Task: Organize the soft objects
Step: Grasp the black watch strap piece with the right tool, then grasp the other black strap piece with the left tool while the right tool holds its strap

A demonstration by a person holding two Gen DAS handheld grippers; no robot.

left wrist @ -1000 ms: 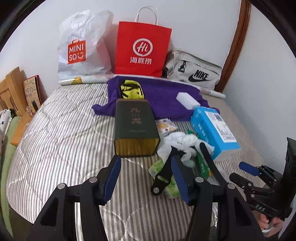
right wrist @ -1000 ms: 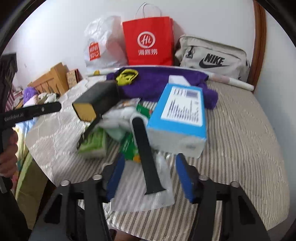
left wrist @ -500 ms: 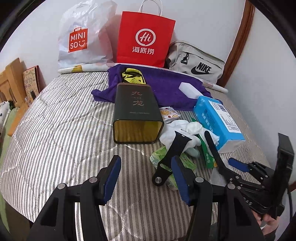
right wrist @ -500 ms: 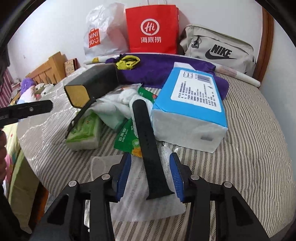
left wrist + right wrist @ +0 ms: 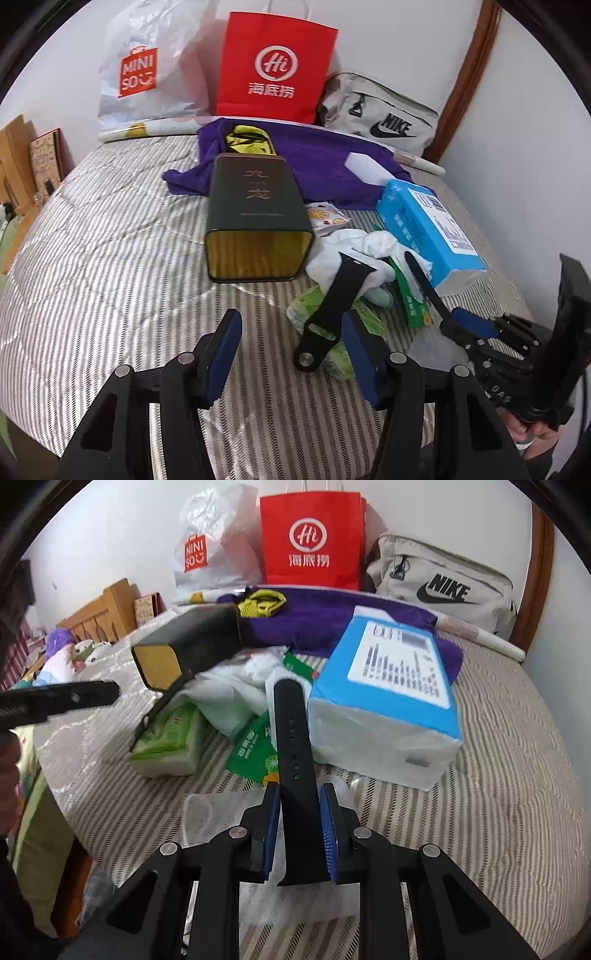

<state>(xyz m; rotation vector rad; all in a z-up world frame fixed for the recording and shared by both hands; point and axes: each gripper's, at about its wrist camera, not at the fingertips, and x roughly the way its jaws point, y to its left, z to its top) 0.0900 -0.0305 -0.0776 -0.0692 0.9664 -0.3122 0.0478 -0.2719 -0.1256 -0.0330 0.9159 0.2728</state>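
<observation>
With the right gripper pinching the near end of the black strap on the bed, lift slowly, while the left gripper stays spread.

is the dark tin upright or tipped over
Tipped over: the tin lies on its side on the bed, its open gold-lined mouth facing the left tool.

Soft, even indoor light — weak shadows, no harsh glare; fisheye bends edges, black corners, slight motion blur.
</observation>
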